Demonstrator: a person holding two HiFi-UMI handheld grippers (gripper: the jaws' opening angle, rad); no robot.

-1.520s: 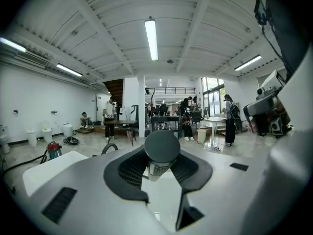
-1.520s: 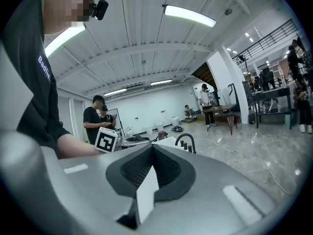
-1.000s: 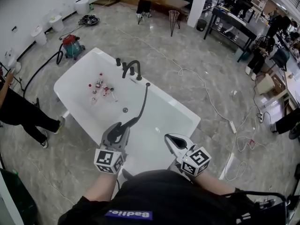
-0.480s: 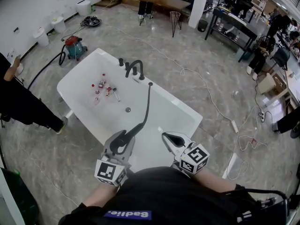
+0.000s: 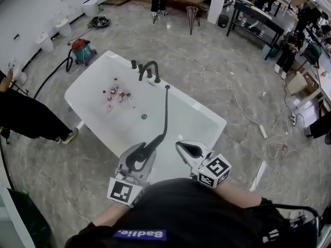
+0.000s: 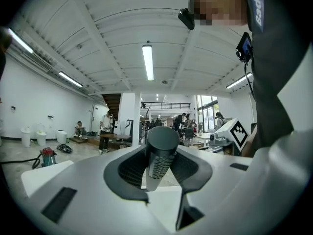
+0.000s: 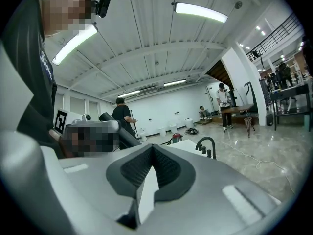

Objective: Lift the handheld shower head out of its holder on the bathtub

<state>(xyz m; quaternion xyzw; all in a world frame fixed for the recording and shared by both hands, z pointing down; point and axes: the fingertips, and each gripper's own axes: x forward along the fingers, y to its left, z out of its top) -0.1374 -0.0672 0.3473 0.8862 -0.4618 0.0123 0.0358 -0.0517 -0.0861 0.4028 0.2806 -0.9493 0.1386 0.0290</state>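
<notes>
The black handheld shower head (image 5: 150, 143) is clear of the white bathtub (image 5: 207, 119), and my left gripper (image 5: 138, 157) is shut on it. In the left gripper view its round black handle (image 6: 162, 143) stands upright between the ribbed pads (image 6: 129, 168). Its black hose (image 5: 166, 112) runs in a long arc back to the tub's far rim, beside the black faucet (image 5: 148, 70). My right gripper (image 5: 187, 150) hovers to the right over the tub's near end, shut, with nothing between its jaws (image 7: 154, 155).
Several small bottles (image 5: 115, 93) lie in the tub near the drain (image 5: 144, 116). A red and teal vacuum (image 5: 81, 51) stands beyond the tub's left end. A person in black (image 5: 26, 119) stands at the left. Cables (image 5: 243, 112) trail over the floor on the right.
My left gripper has carried the shower head up and back toward me, and the hose now hangs straighter. The right gripper shifted only slightly. The person at the left has stepped closer.
</notes>
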